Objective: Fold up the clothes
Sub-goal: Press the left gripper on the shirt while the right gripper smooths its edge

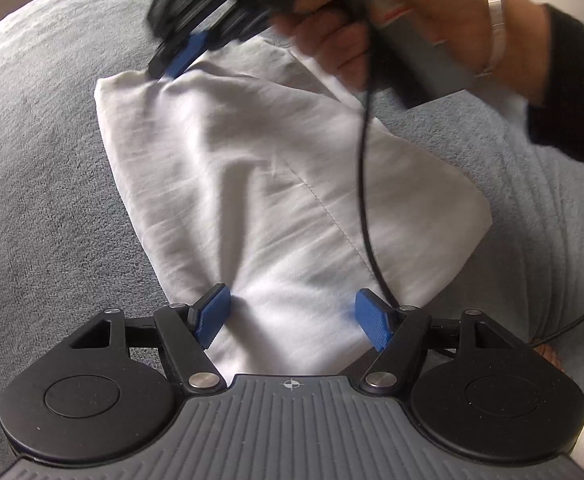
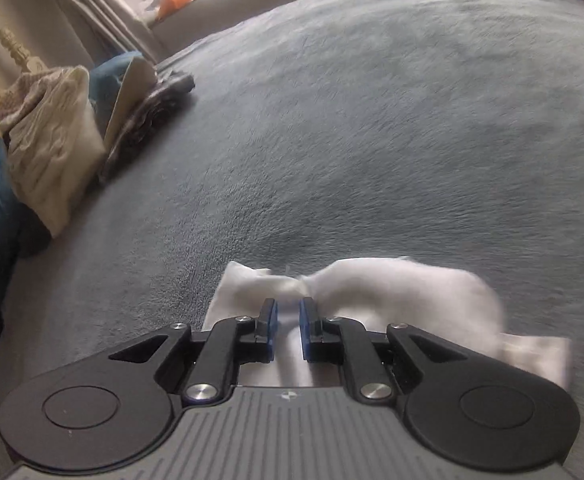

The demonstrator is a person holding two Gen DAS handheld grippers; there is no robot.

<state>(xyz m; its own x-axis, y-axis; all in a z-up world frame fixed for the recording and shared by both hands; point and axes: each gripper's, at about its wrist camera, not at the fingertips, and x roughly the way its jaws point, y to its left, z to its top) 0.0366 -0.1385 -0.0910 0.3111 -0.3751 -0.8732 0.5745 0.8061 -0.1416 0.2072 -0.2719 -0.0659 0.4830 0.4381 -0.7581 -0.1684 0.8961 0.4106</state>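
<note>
Fingers first: left gripper [image 1: 293, 316] has its blue pads [image 1: 212, 316] spread wide with the white garment [image 1: 260, 184] lying between them, nothing pinched as far as I can see. Right gripper [image 2: 288, 328] is nearly closed and clamped on a bunched-up edge of that same white cloth, fabric puckering right at the pads.

Biggest thing around is the grey fuzzy blanket [image 2: 371, 120], covering pretty much the whole surface. White garment lies on it, partly folded, with a stitched seam running down the middle. Off at the blanket's far edge in the right wrist view sits a pile of other clothes [image 2: 60, 136], cream and dark stuff. A hand [image 1: 371, 12] holds the right gripper, blurry, with a black cable [image 1: 365, 184] dangling across the cloth.
</note>
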